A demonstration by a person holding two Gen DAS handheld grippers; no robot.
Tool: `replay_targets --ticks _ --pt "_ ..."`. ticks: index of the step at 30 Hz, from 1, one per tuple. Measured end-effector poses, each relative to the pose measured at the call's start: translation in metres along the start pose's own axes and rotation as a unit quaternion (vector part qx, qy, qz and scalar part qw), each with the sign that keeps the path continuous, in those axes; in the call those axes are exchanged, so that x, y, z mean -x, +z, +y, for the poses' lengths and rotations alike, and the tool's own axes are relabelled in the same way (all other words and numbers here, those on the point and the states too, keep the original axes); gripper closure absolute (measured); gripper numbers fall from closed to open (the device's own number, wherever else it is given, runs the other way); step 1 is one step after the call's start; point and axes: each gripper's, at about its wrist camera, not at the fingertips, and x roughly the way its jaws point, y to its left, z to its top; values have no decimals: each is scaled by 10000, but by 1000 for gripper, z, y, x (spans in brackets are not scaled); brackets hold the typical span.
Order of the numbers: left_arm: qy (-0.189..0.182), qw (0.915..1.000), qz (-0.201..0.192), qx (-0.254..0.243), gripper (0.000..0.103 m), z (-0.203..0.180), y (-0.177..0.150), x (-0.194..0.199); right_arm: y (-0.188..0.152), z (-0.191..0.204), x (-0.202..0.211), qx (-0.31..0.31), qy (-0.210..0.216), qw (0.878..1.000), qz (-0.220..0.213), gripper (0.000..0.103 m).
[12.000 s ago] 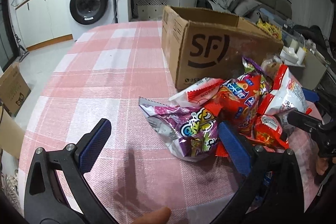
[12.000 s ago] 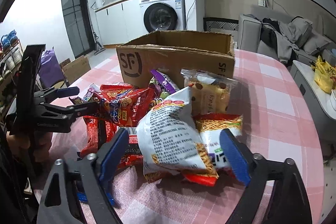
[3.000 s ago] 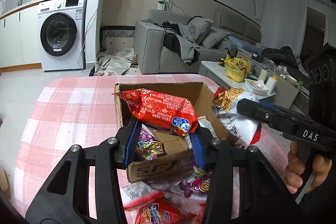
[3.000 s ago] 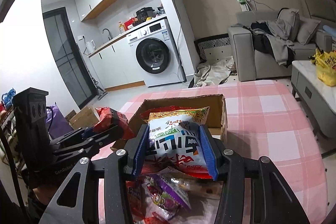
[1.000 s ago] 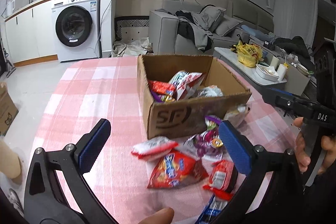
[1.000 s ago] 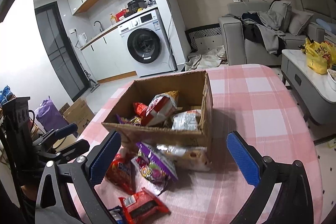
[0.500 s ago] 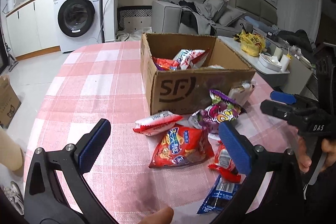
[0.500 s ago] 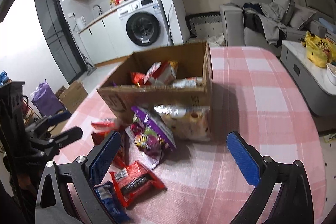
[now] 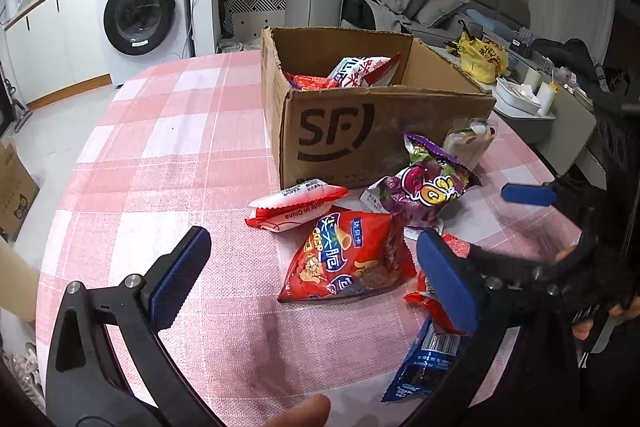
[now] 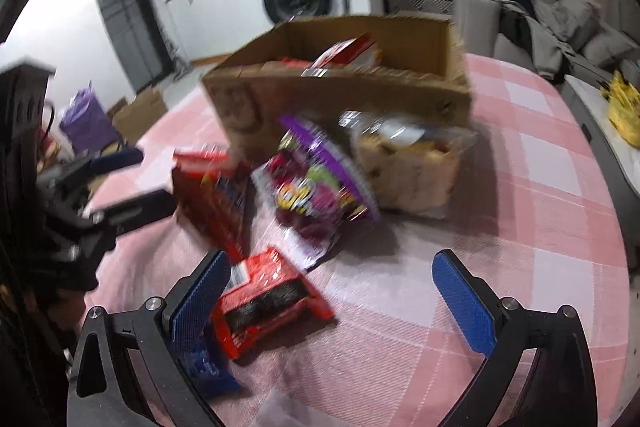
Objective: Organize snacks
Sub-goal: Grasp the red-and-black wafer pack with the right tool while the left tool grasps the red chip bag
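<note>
"How far along would you say they are?"

"Partway, I'd guess. The cardboard box has a few packets in it, a white and red one poking above the rim. But a good half dozen lie loose on the worktop in front of it: a red chip bag, a purple bag, a white and red packet, a clear bag of biscuits leaning against the box, a small red bar and a blue wrapper."

"And the claws?"

"Both spread wide, holding nothing. The left claw hangs low over the worktop with the red chip bag lying between its fingers, nearer the right-hand one. I can't tell if it touches. The right claw is blurred, but the small red bar sits just inside its left-hand finger, with the purple bag further ahead."

"So what's next?"

"Likely the red chip bag for the left and the red bar for the right, though that's only my reading."
</note>
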Motion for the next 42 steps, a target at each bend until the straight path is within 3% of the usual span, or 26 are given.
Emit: replay_targets --ticks 8,14,26,31,40,42 --pt "39 9999 111 77 0 4 -3 -11 -13 17 -25 344 125 9985 403 0" --pt "-36 9996 238 162 0 8 -5 -23 -14 -2 -28 164 -40 9986 498 0" --pt "-198 9985 471 215 1 8 -9 -46 -10 1 -32 111 205 9992 333 1" --pt "-269 9979 525 267 1 7 -12 -54 -6 -2 -32 9 440 9988 236 18" --pt "-318 9973 559 345 1 9 -12 -63 -12 9 -34 309 487 9979 278 20" --pt "-325 9974 555 341 1 9 -12 -64 -12 13 -35 410 411 9980 249 29"
